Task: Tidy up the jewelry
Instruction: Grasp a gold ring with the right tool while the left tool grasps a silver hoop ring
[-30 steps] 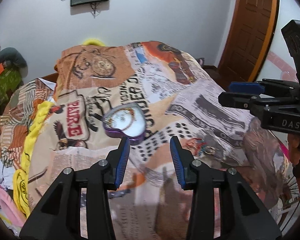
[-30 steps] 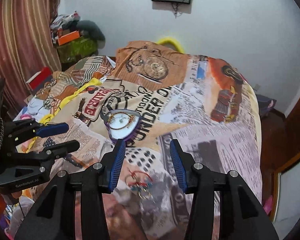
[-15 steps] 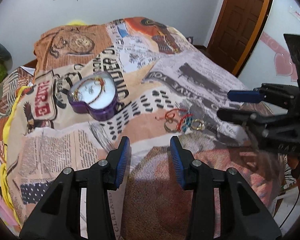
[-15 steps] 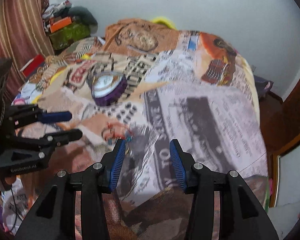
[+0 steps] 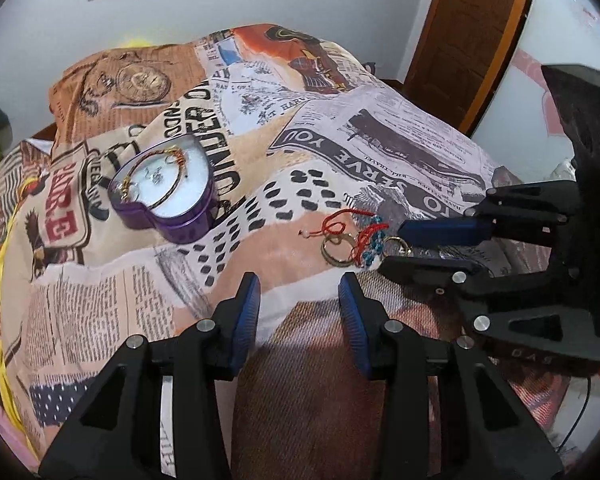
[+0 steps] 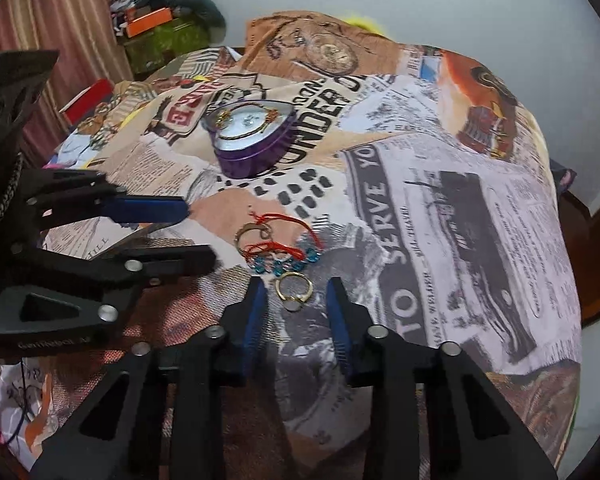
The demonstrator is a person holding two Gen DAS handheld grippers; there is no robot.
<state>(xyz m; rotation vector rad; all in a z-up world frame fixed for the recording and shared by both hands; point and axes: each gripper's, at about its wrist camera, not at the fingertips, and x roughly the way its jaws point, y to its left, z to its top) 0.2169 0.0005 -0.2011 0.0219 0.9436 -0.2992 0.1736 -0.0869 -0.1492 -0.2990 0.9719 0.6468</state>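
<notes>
A purple heart-shaped tin (image 5: 168,196) (image 6: 254,146) lies open on the printed bedspread, with a gold chain on its white lining. A small heap of jewelry lies nearer: a red cord bracelet (image 5: 342,222) (image 6: 278,226), blue beads (image 6: 286,266), a gold ring (image 5: 336,250), and a second gold ring (image 6: 294,290). My right gripper (image 6: 296,300) is open, its fingertips either side of the second gold ring. My left gripper (image 5: 300,300) is open and empty, short of the heap.
The bedspread (image 5: 380,140) covers a bed that drops off at the right edge. A wooden door (image 5: 472,32) stands at the right. Clutter and a curtain (image 6: 52,32) sit at the left. A yellow cloth (image 5: 0,240) runs along the left side.
Both grippers have moved forward and down toward the bedspread. The right gripper has come up to the jewelry heap and now straddles a gold ring.
</notes>
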